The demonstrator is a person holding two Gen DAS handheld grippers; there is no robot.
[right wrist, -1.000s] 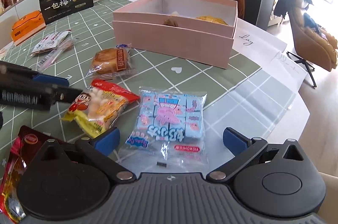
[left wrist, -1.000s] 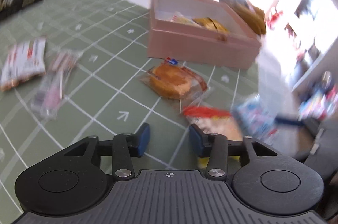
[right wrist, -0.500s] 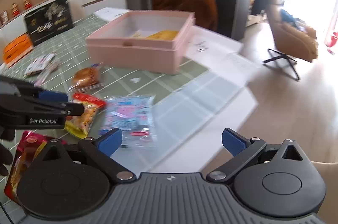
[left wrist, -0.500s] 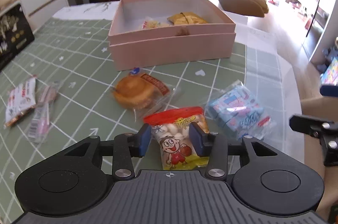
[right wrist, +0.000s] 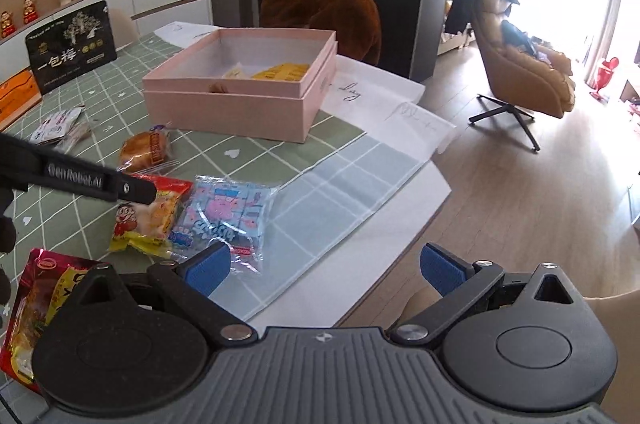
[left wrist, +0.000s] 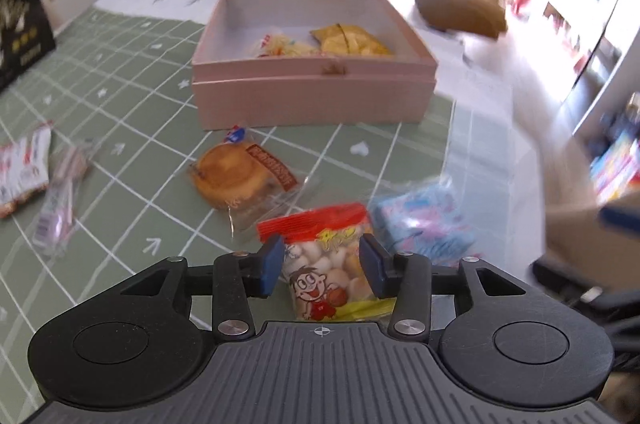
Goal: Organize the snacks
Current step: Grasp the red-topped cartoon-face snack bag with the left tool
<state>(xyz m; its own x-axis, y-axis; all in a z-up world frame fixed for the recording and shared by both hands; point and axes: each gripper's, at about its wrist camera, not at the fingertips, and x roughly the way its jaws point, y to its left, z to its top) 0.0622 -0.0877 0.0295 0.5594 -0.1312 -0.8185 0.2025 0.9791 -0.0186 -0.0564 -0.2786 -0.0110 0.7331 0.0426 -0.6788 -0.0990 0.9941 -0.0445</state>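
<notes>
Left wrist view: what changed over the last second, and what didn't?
The left gripper swung from the bare cloth over to the red-topped snack bag, which now sits between its jaws; the pads do not visibly press it. The right gripper pulled back from over the blue candy pack toward the table edge, jaws wide and empty. The pink box, wrapped bun and blue candy pack stayed put.
</notes>
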